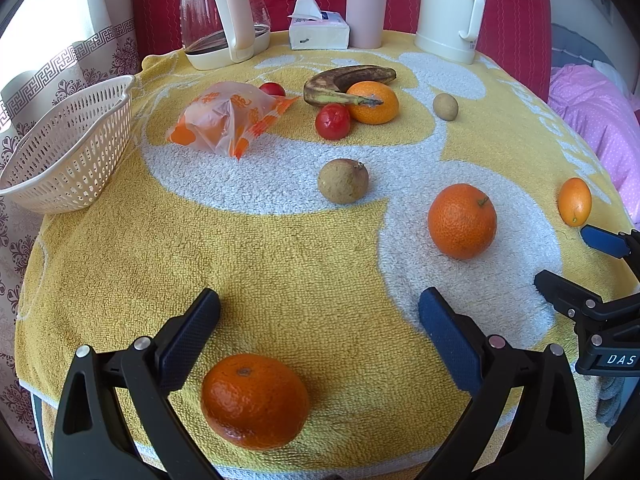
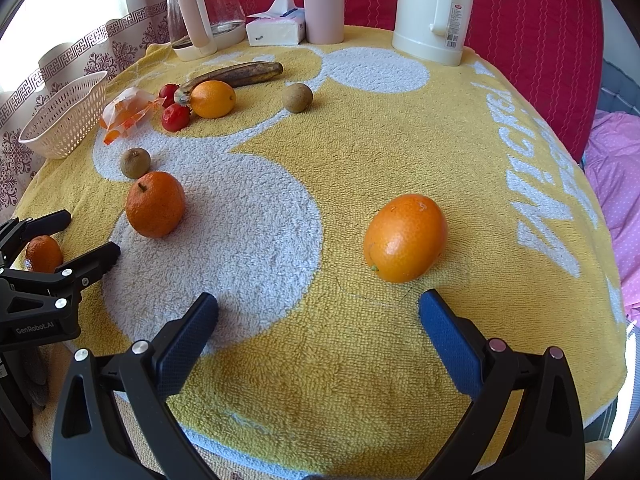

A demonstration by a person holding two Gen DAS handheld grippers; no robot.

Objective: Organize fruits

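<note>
My left gripper point(image 1: 319, 302) is open over the yellow towel, and a tangerine point(image 1: 254, 400) lies loose between its fingers, near their base. The right gripper point(image 2: 319, 303) is open too, with an oval orange fruit point(image 2: 406, 238) just beyond its right fingertip. Farther off lie a second tangerine point(image 1: 462, 220), a brown round fruit point(image 1: 343, 181), a dark banana point(image 1: 348, 80), an orange point(image 1: 374, 102), a tomato point(image 1: 332, 120) and a bagged orange point(image 1: 224, 120). A white slotted basket point(image 1: 72, 148) stands empty at the left edge.
Along the back stand a glass kettle point(image 1: 220, 12), a tissue pack point(image 1: 318, 30), a pink flask point(image 1: 366, 4) and a white thermos point(image 1: 450, 8). Another brown fruit point(image 1: 445, 106) lies back right. The round table drops off close below both grippers; pink bedding point(image 2: 616, 184) is to the right.
</note>
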